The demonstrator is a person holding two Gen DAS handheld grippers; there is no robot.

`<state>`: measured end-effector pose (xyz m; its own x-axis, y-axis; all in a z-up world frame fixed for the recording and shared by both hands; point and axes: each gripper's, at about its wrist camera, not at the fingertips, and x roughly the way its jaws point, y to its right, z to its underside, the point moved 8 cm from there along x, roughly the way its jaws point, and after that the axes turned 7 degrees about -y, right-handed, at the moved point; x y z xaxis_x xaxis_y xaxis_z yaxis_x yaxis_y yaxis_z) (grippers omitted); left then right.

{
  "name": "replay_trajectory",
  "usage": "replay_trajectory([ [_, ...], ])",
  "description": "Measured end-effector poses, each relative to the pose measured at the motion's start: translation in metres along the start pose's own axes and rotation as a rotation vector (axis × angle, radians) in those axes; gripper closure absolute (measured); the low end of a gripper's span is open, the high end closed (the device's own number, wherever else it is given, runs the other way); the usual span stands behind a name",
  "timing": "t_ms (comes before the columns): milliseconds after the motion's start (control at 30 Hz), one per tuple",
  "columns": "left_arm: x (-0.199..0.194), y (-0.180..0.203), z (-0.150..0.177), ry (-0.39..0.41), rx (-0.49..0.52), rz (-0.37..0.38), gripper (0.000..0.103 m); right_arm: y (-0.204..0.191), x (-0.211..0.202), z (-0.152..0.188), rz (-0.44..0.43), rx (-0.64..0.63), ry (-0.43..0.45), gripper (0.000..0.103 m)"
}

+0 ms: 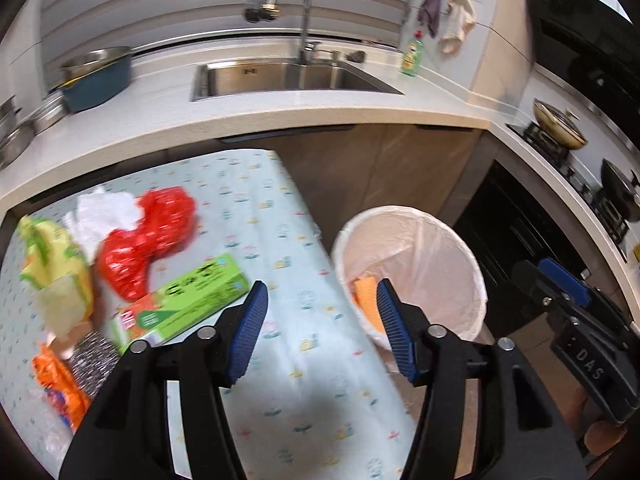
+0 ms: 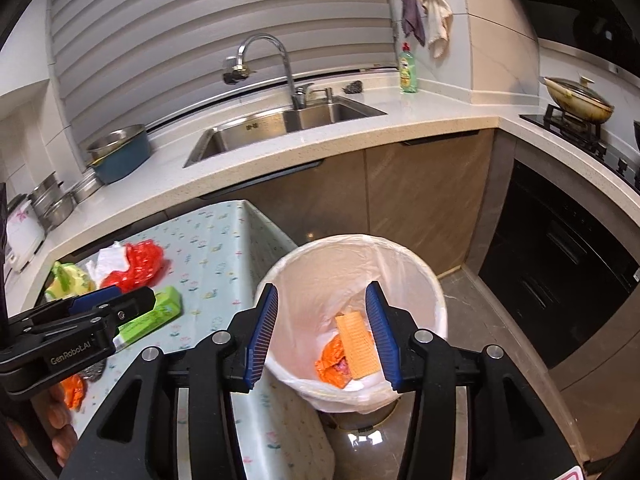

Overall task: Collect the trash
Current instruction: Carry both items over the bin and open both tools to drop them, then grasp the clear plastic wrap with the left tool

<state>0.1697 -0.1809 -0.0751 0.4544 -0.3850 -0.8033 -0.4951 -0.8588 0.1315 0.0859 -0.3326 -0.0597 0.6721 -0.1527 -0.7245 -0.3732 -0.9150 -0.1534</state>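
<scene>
Both grippers have their blue-padded fingers spread wide with nothing between them. From its own wrist camera, the left gripper (image 1: 322,320) hangs over the right edge of the table (image 1: 304,380), which is covered in a pale floral cloth, and its right fingertip overlaps the rim of the trash bin (image 1: 412,272). The right gripper (image 2: 322,332) is held directly above the bin (image 2: 352,320), which stands on the floor just beside the table and carries a white liner.

Inside the bin lie an orange wafer-patterned sponge (image 2: 357,344) and a crumpled orange wrapper (image 2: 332,364).

Trash on the table sits at its left side: a green box (image 1: 184,300) nearest the left gripper, a crumpled red plastic bag (image 1: 148,236) behind it, white tissue (image 1: 104,216) touching the bag, a yellow-green wrapper (image 1: 56,264), a dark patterned packet (image 1: 94,360) and an orange wrapper (image 1: 60,388) at the near left corner. This pile is blurred in the left view.
</scene>
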Motion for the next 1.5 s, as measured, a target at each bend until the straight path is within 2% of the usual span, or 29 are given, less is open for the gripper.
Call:
replay_trajectory([
  [133,-0.022,-0.045,0.018,0.014,-0.063,-0.096,0.038,-0.038,-0.008,0.007,-0.051,-0.048,0.0,0.057],
  [300,-0.048,-0.107,0.044,0.005,-0.166,-0.173,0.028,-0.091,-0.011,0.022,-0.106,-0.113,-0.018,0.057],
  [500,-0.075,-0.174,0.082,-0.017,-0.24,-0.271,0.027,-0.149,-0.012,0.048,-0.166,-0.156,-0.053,0.057],
  [600,-0.082,-0.201,0.102,-0.05,-0.279,-0.279,0.024,-0.176,-0.011,0.064,-0.181,-0.174,-0.067,0.057],
  [700,-0.086,-0.224,0.124,-0.077,-0.313,-0.29,0.017,-0.2,-0.01,0.078,-0.197,-0.19,-0.085,0.057],
  [800,-0.085,-0.242,0.147,-0.115,-0.328,-0.297,0.016,-0.22,-0.008,0.092,-0.205,-0.211,-0.105,0.057],
  [967,-0.072,-0.26,0.176,-0.177,-0.363,-0.257,0.017,-0.251,-0.002,0.112,-0.214,-0.252,-0.138,0.057],
  [1033,-0.066,-0.263,0.184,-0.194,-0.356,-0.251,0.019,-0.261,0.001,0.119,-0.218,-0.266,-0.15,0.057],
  [1133,-0.058,-0.267,0.194,-0.226,-0.356,-0.223,0.032,-0.275,0.006,0.128,-0.219,-0.287,-0.167,0.057],
  [1200,-0.053,-0.27,0.198,-0.245,-0.36,-0.202,0.049,-0.282,0.009,0.132,-0.219,-0.297,-0.177,0.057],
  [1233,-0.051,-0.271,0.2,-0.251,-0.36,-0.194,0.053,-0.285,0.011,0.134,-0.22,-0.301,-0.183,0.057],
  [1300,-0.051,-0.274,0.201,-0.253,-0.36,-0.183,0.072,-0.293,0.014,0.137,-0.224,-0.308,-0.19,0.057],
  [1400,-0.057,-0.279,0.198,-0.234,-0.365,-0.166,0.08,-0.305,0.019,0.139,-0.231,-0.32,-0.201,0.057],
  [1500,-0.065,-0.286,0.191,-0.207,-0.366,-0.162,0.082,-0.317,0.023,0.141,-0.246,-0.329,-0.212,0.057],
])
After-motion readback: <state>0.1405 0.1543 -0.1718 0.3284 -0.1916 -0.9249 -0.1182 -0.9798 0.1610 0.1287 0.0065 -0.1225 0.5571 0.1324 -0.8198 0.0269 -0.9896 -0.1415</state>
